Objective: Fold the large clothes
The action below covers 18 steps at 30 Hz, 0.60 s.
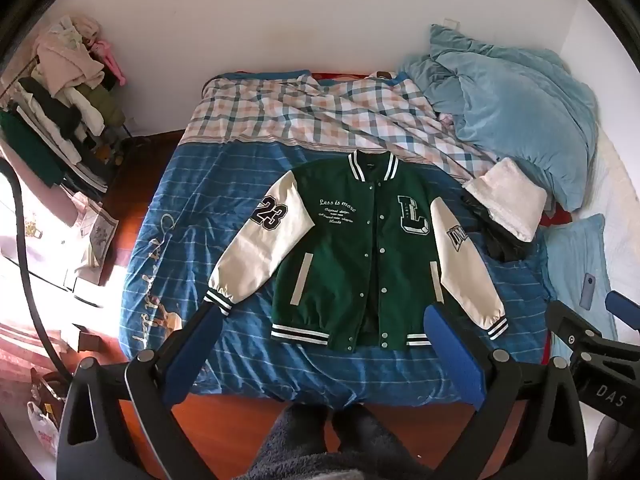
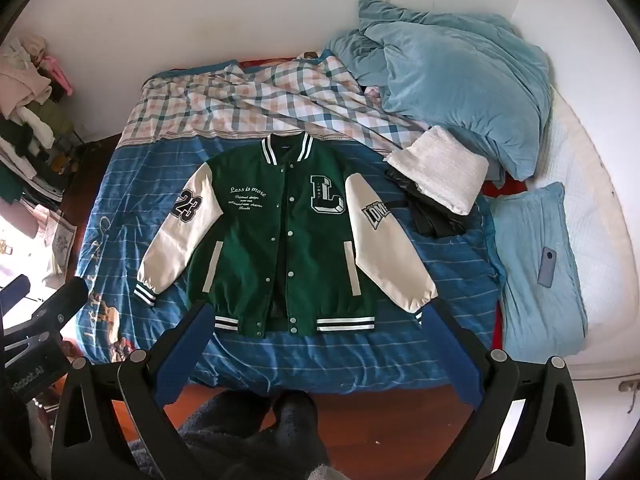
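A green varsity jacket point(image 1: 352, 248) with cream sleeves lies flat, front up, on the blue striped bed cover point(image 1: 192, 248), collar toward the wall and sleeves spread down and out. It also shows in the right wrist view point(image 2: 280, 240). My left gripper point(image 1: 324, 316) is open and empty, held above the jacket's hem at the bed's near edge. My right gripper point(image 2: 316, 312) is open and empty, also above the hem. The right gripper's body shows at the right edge of the left wrist view point(image 1: 592, 340).
A checked quilt point(image 2: 256, 96) and a light blue duvet point(image 2: 452, 88) lie at the head of the bed. A white folded item point(image 2: 444, 172) on dark clothes sits right of the jacket. A phone point(image 2: 547, 266) lies on a blue pillow point(image 2: 536, 240). A loaded clothes rack point(image 1: 60, 112) stands left.
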### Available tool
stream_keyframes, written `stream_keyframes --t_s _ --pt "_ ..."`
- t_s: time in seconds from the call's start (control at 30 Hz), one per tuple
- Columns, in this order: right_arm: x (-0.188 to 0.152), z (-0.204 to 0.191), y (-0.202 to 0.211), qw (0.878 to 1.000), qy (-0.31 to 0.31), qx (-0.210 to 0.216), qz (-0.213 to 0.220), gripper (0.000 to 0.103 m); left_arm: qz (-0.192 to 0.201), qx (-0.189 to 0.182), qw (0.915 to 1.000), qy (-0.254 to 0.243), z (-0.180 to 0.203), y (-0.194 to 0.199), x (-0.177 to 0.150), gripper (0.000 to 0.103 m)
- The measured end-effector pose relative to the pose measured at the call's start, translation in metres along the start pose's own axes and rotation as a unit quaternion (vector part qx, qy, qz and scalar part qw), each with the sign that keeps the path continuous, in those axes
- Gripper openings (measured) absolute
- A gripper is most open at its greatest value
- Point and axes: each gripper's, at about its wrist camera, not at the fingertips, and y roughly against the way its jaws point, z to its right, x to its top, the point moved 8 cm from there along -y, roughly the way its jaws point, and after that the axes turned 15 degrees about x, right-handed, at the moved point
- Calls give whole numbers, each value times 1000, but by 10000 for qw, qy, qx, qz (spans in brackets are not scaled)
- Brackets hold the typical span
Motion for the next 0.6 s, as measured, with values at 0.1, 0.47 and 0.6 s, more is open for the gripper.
stream_keyframes --t_s 0.1,0.47,0.6 --pt "1 0 1 10000 8 -24 25 103 25 23 10000 -8 0 0 1 103" --pt "1 -4 2 10000 10 9 9 103 5 45 10000 -23 0 0 0 103" --pt "2 -7 2 10000 14 16 8 103 -12 59 10000 -5 -2 -1 0 103"
